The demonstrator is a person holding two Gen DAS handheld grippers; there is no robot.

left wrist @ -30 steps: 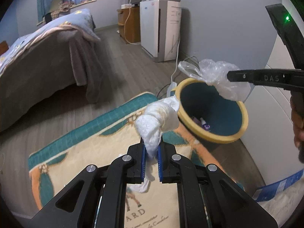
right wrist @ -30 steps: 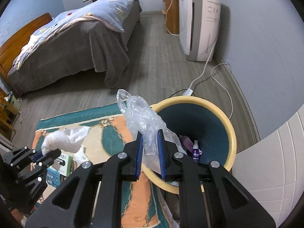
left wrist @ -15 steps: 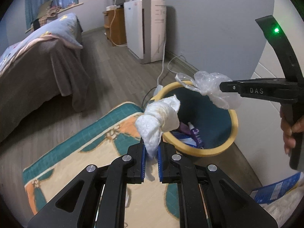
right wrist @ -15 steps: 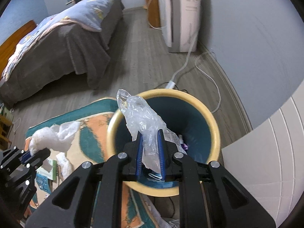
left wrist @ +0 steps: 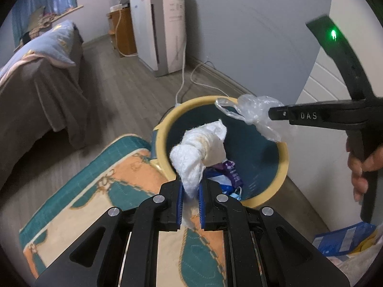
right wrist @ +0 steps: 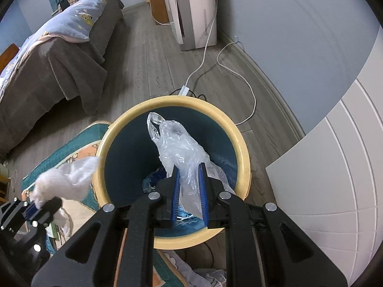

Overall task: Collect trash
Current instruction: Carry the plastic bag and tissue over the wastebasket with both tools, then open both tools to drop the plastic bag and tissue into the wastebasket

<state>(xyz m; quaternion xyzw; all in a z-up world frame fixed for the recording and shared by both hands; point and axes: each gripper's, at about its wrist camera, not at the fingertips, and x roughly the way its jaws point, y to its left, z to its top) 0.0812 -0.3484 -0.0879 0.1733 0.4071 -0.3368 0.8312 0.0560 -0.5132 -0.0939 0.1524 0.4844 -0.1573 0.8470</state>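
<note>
A round bin (left wrist: 282, 165) with a yellow rim (right wrist: 246, 157) and dark teal inside stands on the floor by the wall; purple and blue packets lie at its bottom. My left gripper (left wrist: 190, 191) is shut on a crumpled white tissue (left wrist: 198, 146), held over the bin's near rim. My right gripper (right wrist: 188, 174) is shut on a clear plastic bag (right wrist: 177, 141), which hangs above the bin's opening. In the left wrist view the right gripper (left wrist: 270, 114) reaches in from the right with the plastic bag (left wrist: 251, 110). The right wrist view shows the left gripper (right wrist: 36, 205) holding the tissue (right wrist: 67, 179) at lower left.
A patterned rug (left wrist: 100, 184) in teal, orange and cream lies beside the bin. A bed (right wrist: 55, 47) with a grey cover fills the left. A white appliance (left wrist: 165, 31) stands by the wall with its cable (right wrist: 241, 71) trailing near the bin. A white panel (right wrist: 335, 167) and blue packaging (left wrist: 342, 239) lie right.
Both grippers have moved toward the bin and lower. The tissue went from over the rug to over the bin's near rim; the plastic bag now hangs inside the rim's outline.
</note>
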